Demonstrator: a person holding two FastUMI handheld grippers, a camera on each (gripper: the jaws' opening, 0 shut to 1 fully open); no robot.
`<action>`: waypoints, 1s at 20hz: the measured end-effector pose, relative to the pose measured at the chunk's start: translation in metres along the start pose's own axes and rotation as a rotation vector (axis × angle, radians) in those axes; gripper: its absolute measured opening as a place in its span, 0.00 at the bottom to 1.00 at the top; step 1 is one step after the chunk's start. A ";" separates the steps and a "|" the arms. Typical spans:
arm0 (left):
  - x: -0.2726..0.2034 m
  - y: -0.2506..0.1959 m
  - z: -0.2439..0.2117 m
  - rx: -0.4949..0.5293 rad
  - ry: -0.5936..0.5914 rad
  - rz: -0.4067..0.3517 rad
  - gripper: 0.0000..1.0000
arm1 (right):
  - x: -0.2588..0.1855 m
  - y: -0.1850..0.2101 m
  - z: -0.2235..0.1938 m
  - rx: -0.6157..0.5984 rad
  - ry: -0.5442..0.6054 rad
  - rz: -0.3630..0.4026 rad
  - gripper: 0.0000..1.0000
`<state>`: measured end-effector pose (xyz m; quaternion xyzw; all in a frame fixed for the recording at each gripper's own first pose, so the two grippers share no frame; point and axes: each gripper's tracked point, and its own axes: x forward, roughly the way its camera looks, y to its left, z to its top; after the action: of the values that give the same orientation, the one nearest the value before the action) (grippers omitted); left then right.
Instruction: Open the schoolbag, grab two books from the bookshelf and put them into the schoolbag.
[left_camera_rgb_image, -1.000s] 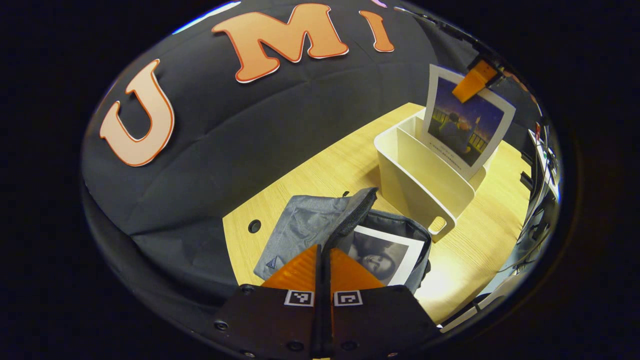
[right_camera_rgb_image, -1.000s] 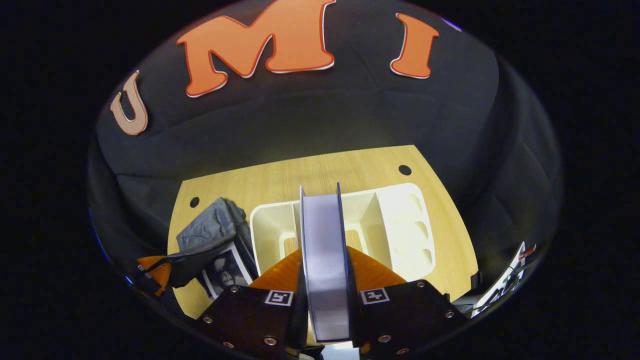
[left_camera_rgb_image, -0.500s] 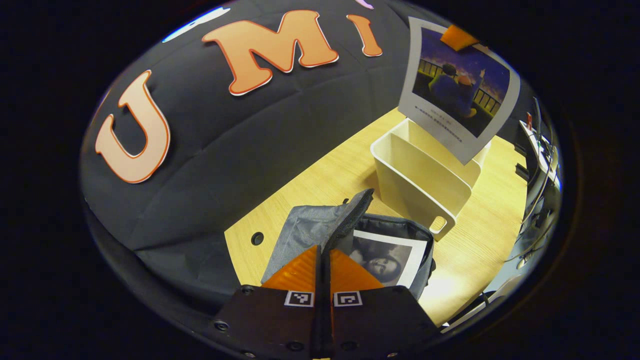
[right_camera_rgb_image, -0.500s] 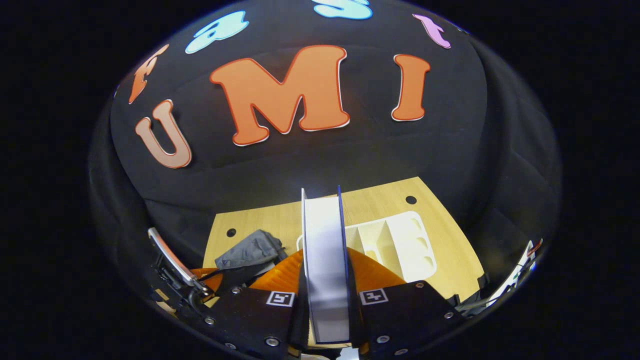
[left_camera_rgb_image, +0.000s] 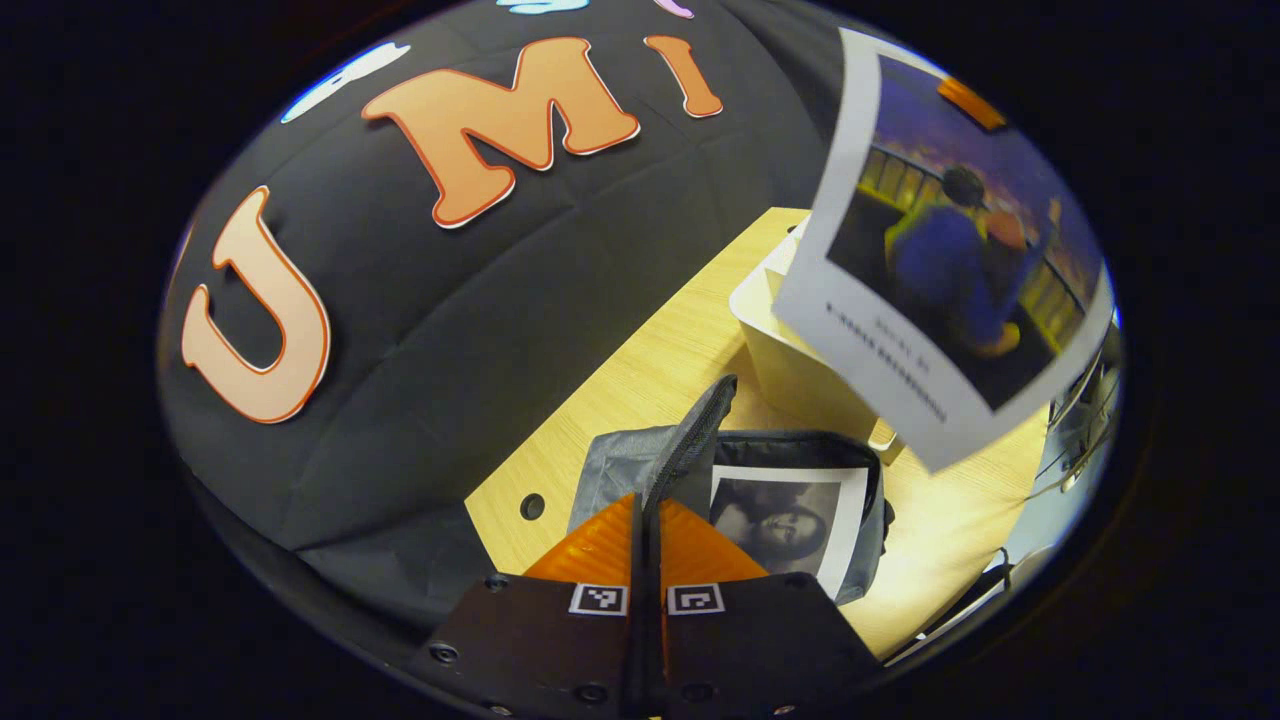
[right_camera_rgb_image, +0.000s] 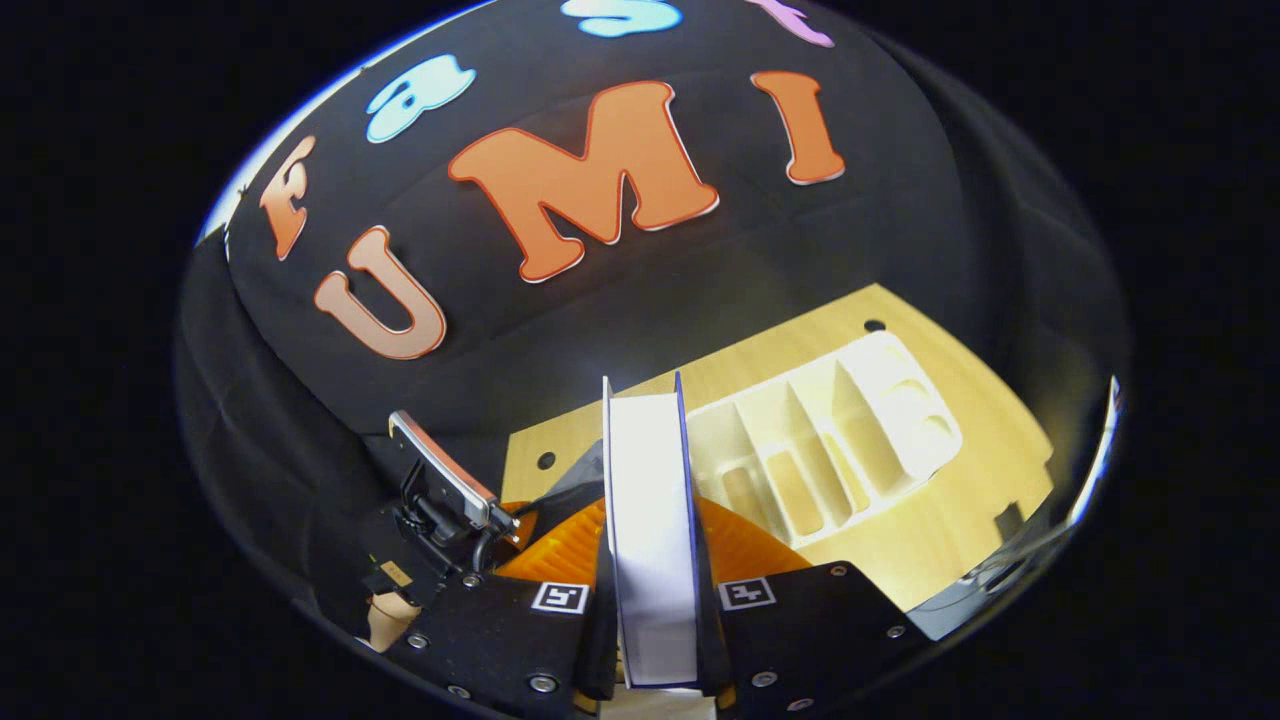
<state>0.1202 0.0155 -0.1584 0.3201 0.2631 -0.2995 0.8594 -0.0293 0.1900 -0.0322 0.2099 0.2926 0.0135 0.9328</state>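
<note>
My left gripper (left_camera_rgb_image: 648, 502) is shut on the dark mesh-lined flap (left_camera_rgb_image: 692, 440) of the grey schoolbag (left_camera_rgb_image: 612, 470), holding it up. Inside the open bag lies a book with a black-and-white portrait cover (left_camera_rgb_image: 785, 520). A second book with a blue picture cover (left_camera_rgb_image: 950, 280) hangs in the air above the bag and in front of the white bookshelf (left_camera_rgb_image: 790, 375). My right gripper (right_camera_rgb_image: 650, 505) is shut on this book (right_camera_rgb_image: 650, 540), seen edge-on between its fingers. The bookshelf (right_camera_rgb_image: 830, 440) lies to the right of it, its slots bare.
The wooden table (right_camera_rgb_image: 965, 480) has small round holes near its back edge (left_camera_rgb_image: 532, 506). The left gripper's body (right_camera_rgb_image: 440, 495) and a hand show at lower left of the right gripper view. Cables and equipment sit past the table's right edge (left_camera_rgb_image: 1075, 430).
The right gripper has lifted the blue-cover book out of the bookshelf and carried it toward the bag. The left gripper has kept the flap raised.
</note>
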 end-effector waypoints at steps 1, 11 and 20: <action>-0.001 0.002 0.000 0.007 -0.001 0.001 0.01 | 0.006 -0.003 -0.013 0.055 0.008 0.014 0.33; -0.013 0.005 0.008 0.064 -0.005 -0.009 0.00 | 0.075 -0.025 -0.107 0.492 0.045 0.141 0.33; -0.015 0.008 0.020 0.102 0.000 -0.002 0.00 | 0.158 -0.009 -0.145 0.687 0.025 0.188 0.32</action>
<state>0.1207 0.0115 -0.1331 0.3634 0.2479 -0.3135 0.8416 0.0206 0.2613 -0.2288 0.5371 0.2709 0.0028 0.7988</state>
